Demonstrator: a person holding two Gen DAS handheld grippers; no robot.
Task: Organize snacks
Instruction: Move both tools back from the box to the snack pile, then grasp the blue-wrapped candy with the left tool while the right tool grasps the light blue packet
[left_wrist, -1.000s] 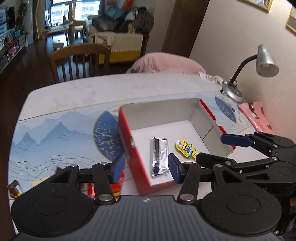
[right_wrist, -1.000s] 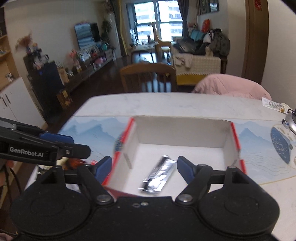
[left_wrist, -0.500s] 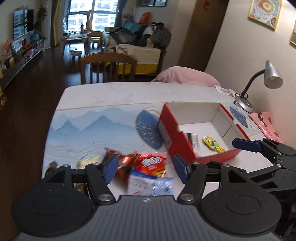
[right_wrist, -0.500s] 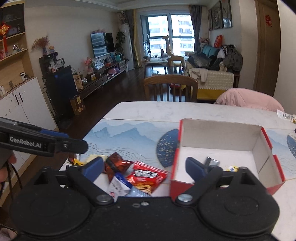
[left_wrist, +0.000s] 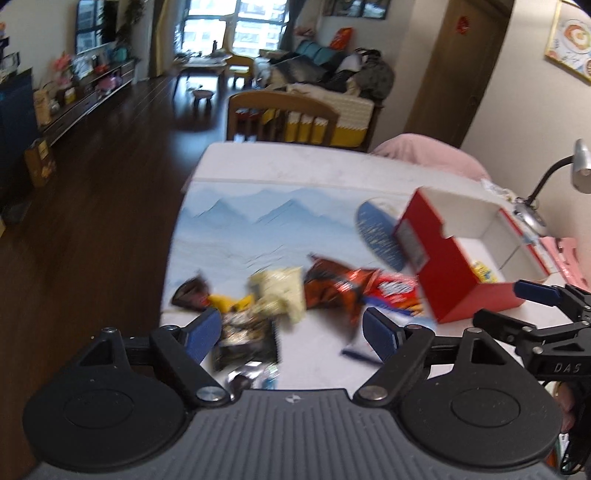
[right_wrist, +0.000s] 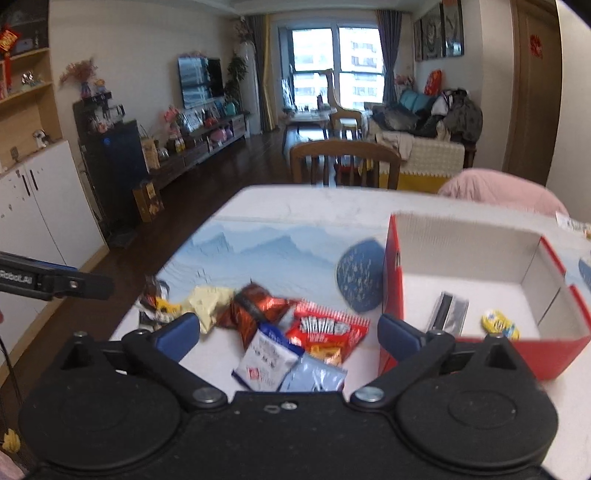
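Observation:
A red box (right_wrist: 469, 280) with a white inside stands on the table at the right; it holds a silver packet (right_wrist: 448, 312) and a small yellow snack (right_wrist: 500, 325). It also shows in the left wrist view (left_wrist: 454, 258). A pile of loose snacks lies left of it: a red bag (right_wrist: 327, 328), a brown-red wrapper (right_wrist: 255, 308), a pale cream packet (right_wrist: 208, 302), a white-blue sachet (right_wrist: 266, 356). My left gripper (left_wrist: 293, 334) is open and empty above the pile, over a dark packet (left_wrist: 243, 341). My right gripper (right_wrist: 288, 336) is open and empty over the sachets.
The table (left_wrist: 280, 173) has a blue mountain-print mat. A wooden chair (right_wrist: 343, 162) stands at the far edge, a pink cushion (right_wrist: 495, 188) at the far right. A desk lamp (left_wrist: 554, 181) and a pink booklet (left_wrist: 561, 254) lie beyond the box.
Both grippers have swung left, from over the box to over the snack pile. Both stayed open and empty.

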